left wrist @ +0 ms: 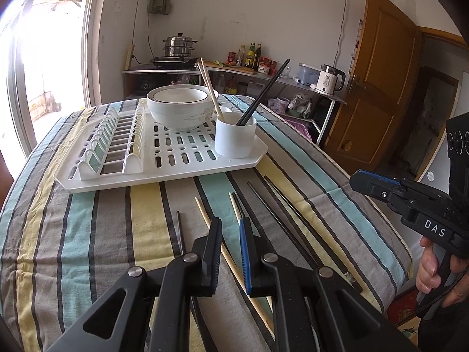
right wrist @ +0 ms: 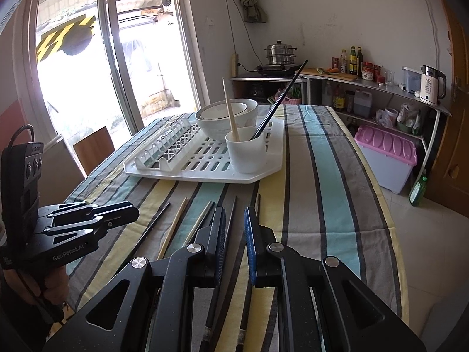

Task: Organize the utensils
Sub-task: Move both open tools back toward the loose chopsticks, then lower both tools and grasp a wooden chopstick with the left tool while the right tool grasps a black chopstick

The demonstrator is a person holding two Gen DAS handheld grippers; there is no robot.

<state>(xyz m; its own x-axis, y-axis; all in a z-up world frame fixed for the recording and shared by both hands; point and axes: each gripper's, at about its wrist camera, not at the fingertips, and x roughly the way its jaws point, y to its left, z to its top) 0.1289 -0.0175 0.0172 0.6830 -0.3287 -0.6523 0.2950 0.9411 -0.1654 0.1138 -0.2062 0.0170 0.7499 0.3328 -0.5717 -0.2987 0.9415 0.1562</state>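
Observation:
A white cup (left wrist: 235, 136) (right wrist: 247, 149) stands on a white drying rack (left wrist: 176, 173) (right wrist: 272, 173) and holds wooden chopsticks (left wrist: 208, 88) (right wrist: 230, 111) and a black chopstick (left wrist: 263, 91) (right wrist: 281, 99). Several loose chopsticks lie on the striped cloth: wooden ones (left wrist: 231, 264) (right wrist: 173, 228) and black ones (left wrist: 290, 205) (right wrist: 152, 226). My left gripper (left wrist: 230, 226) is open and empty, low over the loose chopsticks. My right gripper (right wrist: 235, 214) is open and empty, just above them; it also shows in the left wrist view (left wrist: 360, 176).
Stacked white bowls (left wrist: 180, 105) (right wrist: 225, 117) sit on the rack behind the cup. The table edge runs close on the right (left wrist: 390, 220). A shelf with bottles and a kettle (right wrist: 431, 85) lines the back wall; a pink-lidded bin (right wrist: 387, 155) stands on the floor.

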